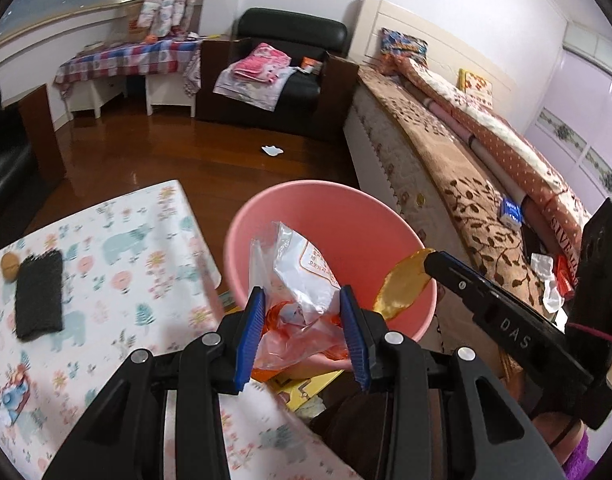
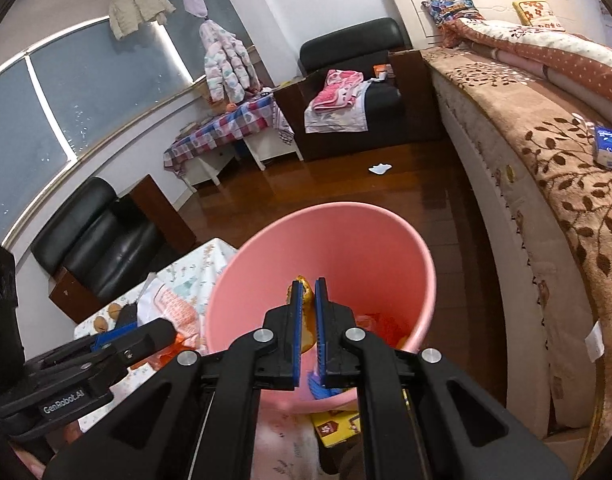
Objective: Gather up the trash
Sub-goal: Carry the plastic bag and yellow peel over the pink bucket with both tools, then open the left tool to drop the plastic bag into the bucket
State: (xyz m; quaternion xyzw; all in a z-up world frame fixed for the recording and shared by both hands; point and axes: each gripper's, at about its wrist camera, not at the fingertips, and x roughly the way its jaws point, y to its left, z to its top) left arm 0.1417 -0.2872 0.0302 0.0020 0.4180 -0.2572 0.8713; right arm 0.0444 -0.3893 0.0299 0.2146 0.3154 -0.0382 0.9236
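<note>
Left hand-held gripper (image 1: 301, 320): pinching a crumpled clear plastic bag (image 1: 301, 280) over the pink bin (image 1: 386, 224). Right hand-held gripper (image 2: 309, 304): pressed together on a golden wrapper (image 2: 306, 292), also above the bin. Neither piece released yet. Outstanding: white scrap (image 1: 271, 150) on the floor; black cloth (image 1: 39, 294) on the desk (image 1: 145, 264).
</note>
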